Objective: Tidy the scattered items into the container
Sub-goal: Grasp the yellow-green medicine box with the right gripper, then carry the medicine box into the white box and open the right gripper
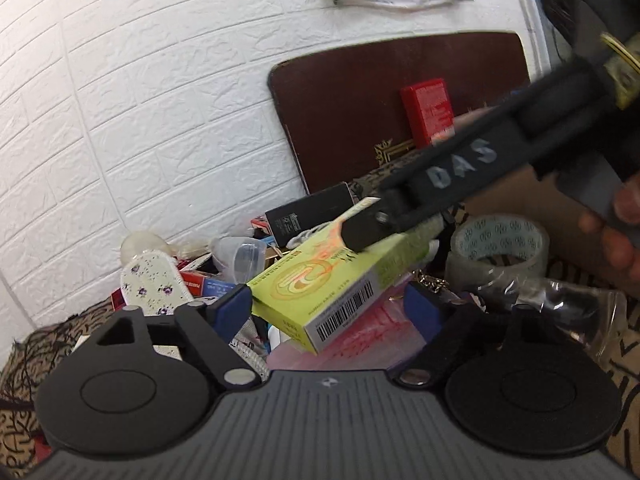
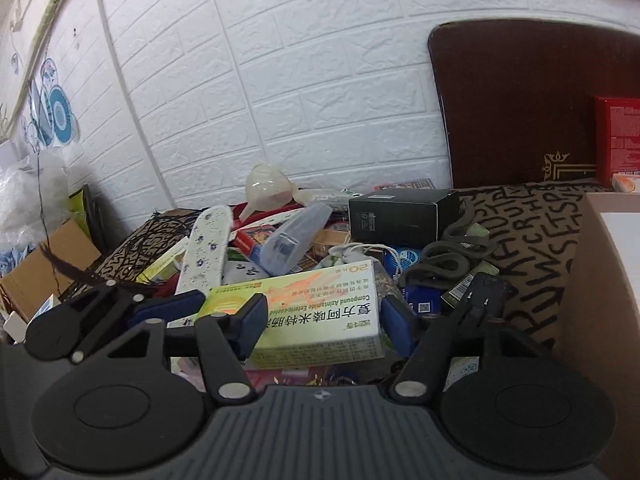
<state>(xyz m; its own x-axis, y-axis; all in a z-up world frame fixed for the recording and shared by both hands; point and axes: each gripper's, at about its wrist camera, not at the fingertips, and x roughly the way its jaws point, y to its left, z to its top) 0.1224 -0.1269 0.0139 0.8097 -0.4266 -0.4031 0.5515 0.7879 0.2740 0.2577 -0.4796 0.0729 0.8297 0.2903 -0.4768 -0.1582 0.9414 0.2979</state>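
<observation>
A yellow-green medicine box (image 1: 320, 292) lies raised between both grippers over a pile of clutter. In the left wrist view my left gripper (image 1: 328, 304) is open, with its blue pads on either side of the box's near end; the left pad (image 1: 230, 306) touches its corner. My right gripper reaches in from the upper right, and its finger (image 1: 360, 232) lies on the box's far end. In the right wrist view my right gripper (image 2: 324, 320) straddles the same box (image 2: 316, 312), and its pads are close to the sides. The cardboard container (image 2: 600, 320) stands at the right.
The pile holds a black box (image 2: 404, 216), a floral case (image 2: 208, 252), a clear plastic case (image 2: 296, 240), a funnel (image 2: 266, 186), a dark cord (image 2: 448, 256) and a tape roll (image 1: 498, 252). A red box (image 1: 428, 112) leans on a brown board (image 1: 380, 120). A white brick wall is behind.
</observation>
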